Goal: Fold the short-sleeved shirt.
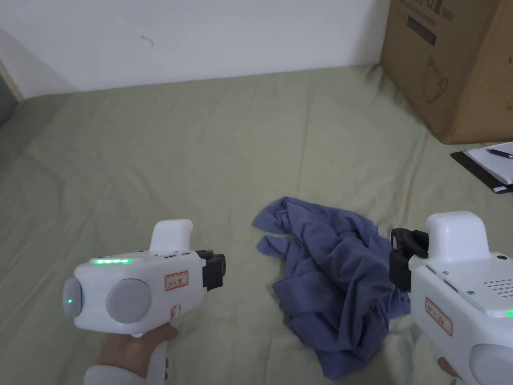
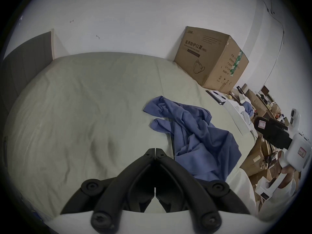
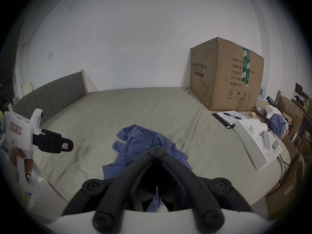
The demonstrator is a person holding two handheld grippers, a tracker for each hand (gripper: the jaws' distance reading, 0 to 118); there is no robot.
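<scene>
A blue short-sleeved shirt lies crumpled in a heap on the pale green bed sheet. It also lies right of centre in the left gripper view and straight ahead in the right gripper view. My left gripper hovers to the left of the shirt, its jaws shut with nothing between them. My right gripper hangs over the shirt's right edge, above the cloth; its jaws are shut and hold nothing.
A large cardboard box stands on the bed at the far right against the white wall. A clipboard with paper and a pen lies in front of it. A white box sits near the bed's right edge. A padded headboard is on the left.
</scene>
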